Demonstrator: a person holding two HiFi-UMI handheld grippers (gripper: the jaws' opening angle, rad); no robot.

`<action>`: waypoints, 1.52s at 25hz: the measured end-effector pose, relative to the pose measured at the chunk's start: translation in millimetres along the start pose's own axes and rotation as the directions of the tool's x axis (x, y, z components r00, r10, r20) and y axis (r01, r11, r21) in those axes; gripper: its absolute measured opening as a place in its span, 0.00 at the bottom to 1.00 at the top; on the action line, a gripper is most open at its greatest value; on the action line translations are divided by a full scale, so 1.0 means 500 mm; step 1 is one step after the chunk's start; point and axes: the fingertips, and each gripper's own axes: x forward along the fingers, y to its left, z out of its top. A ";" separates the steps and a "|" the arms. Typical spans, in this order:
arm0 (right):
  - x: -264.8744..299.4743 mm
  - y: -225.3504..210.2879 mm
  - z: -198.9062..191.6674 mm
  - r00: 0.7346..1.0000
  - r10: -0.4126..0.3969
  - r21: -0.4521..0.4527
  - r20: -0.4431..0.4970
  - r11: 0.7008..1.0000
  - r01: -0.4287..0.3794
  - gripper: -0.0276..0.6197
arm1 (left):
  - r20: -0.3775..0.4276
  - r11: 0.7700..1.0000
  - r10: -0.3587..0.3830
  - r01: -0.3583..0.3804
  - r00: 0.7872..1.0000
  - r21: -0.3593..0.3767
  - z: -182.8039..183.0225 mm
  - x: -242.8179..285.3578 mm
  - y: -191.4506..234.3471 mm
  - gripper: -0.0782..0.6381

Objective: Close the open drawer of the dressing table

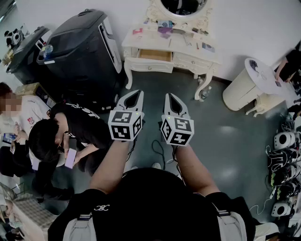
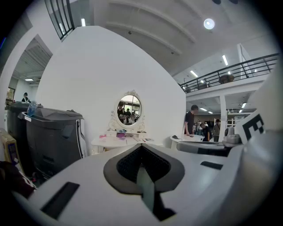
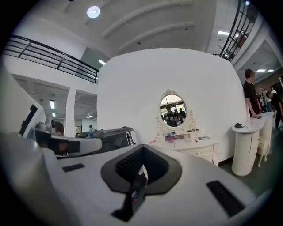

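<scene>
The white dressing table stands against the far wall, with an oval mirror above it. Its left drawer is pulled out, and the wooden inside shows. My left gripper and right gripper hover side by side above the floor, well short of the table, both pointing toward it. Both are shut with nothing between the jaws. In the left gripper view the table shows small beyond the shut gripper. In the right gripper view it sits right of the shut gripper.
A large black machine stands left of the table. A person sits on the floor at my left. A white round pedestal is at the right, several devices lie along the right edge, and a cable lies on the floor.
</scene>
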 end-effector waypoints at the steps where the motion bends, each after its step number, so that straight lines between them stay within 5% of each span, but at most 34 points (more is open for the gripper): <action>1: -0.002 -0.007 0.004 1.000 0.001 0.000 0.006 1.000 -0.001 0.05 | -0.007 1.000 0.004 -0.004 1.000 0.000 -0.001 0.005 -0.005 0.11; 23: -0.027 -0.186 -0.016 0.999 0.031 0.042 -0.025 0.999 -0.030 0.06 | -0.074 0.999 0.037 -0.036 0.997 0.009 -0.034 0.122 -0.125 0.11; 38: 0.154 -0.258 -0.023 0.998 -0.028 0.081 -0.058 0.996 0.033 0.06 | -0.074 0.998 -0.059 0.057 0.995 -0.028 -0.016 0.307 -0.057 0.11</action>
